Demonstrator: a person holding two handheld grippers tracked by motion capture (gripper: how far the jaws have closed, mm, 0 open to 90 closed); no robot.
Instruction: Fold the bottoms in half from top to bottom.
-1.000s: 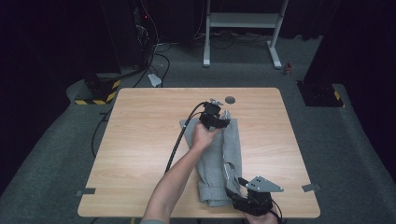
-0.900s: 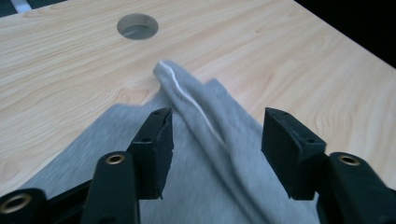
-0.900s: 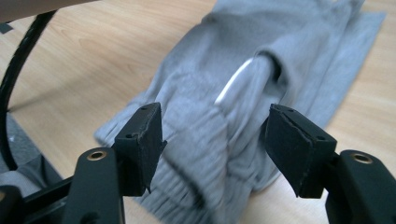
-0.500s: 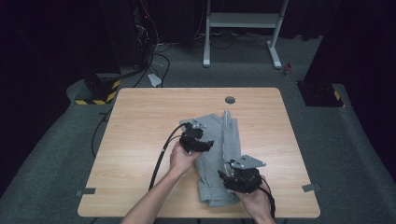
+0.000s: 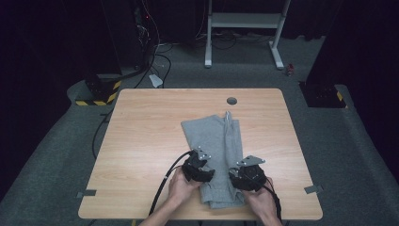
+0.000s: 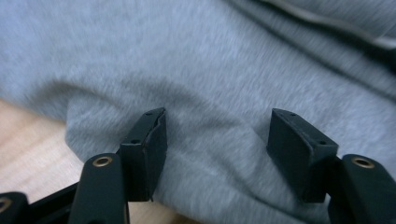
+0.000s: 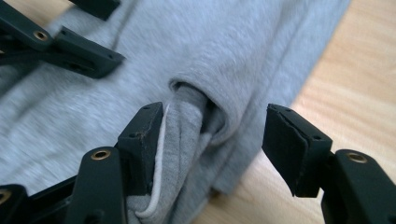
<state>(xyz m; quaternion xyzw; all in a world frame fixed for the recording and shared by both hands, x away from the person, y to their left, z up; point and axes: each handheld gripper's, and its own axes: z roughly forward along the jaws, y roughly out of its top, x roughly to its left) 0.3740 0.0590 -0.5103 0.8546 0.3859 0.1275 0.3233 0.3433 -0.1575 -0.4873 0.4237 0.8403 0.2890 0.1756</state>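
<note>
From the high view, the grey garment [image 5: 217,155] lies folded into a long narrow strip on the right half of the table [image 5: 141,141], running from the round hole in the tabletop toward you, and both your hands sit at its near end: the left gripper [image 5: 198,167] on its left edge, the right gripper [image 5: 246,175] on its right. In the left gripper view, your jaws stand spread above the garment's rounded edge, gripping nothing. In the right gripper view, the jaws are likewise wide apart, straddling a bunched fold with a white cord at the cloth's corner. The lengthwise folding looks done; the crosswise fold seems left, and neither corner is pinched yet.
</note>
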